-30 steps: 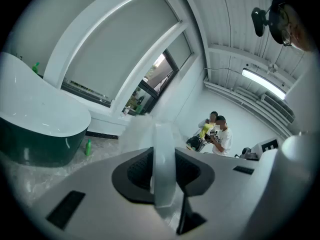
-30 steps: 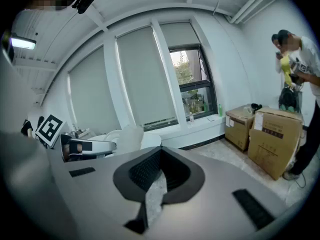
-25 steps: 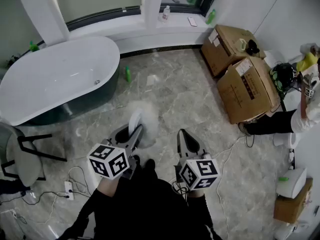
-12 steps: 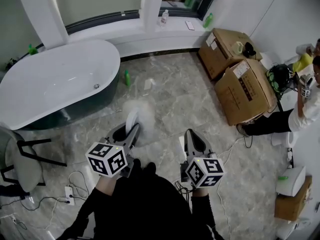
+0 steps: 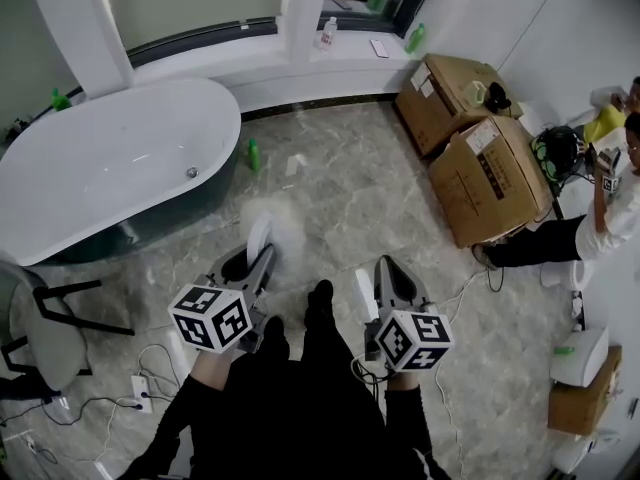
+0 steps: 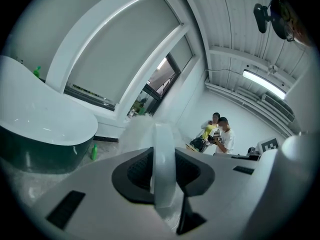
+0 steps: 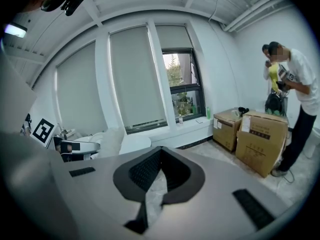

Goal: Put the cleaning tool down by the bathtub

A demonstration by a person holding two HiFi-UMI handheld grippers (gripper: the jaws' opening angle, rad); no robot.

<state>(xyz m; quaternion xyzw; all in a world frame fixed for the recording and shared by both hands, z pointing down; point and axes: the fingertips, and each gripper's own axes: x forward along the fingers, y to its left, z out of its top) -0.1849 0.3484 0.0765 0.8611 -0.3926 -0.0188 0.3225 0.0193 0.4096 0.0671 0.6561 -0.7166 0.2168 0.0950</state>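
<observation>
Carrying stage, judging by the layout; put-down not yet begun. Grips the cleaning tool (image 5: 268,232) in the left gripper (image 5: 256,260), fingers pinching its flat white handle edge-on, fluffy pale head sticking out ahead, clear of the floor (image 5: 350,203). Holds the right gripper (image 5: 392,276) alongside, fingers pressed together on nothing.

Stands well apart from the bathtub (image 5: 150,218), set ahead and to the left, near the window wall. Green bottle (image 5: 254,154) on the floor just beside the tub's right end.

Next, as a judgement: step forward and left toward the tub's dark side. Lower the left gripper until the fluffy head rests on the floor just beside the tub wall, then spread the fingers and draw back. Calls for a landing spot away from the green bottle and from the chair (image 5: 45,318) near the tub's left end. Mind the cables (image 5: 150,353) trailing on the floor underfoot. Probably no work for the right gripper.
</observation>
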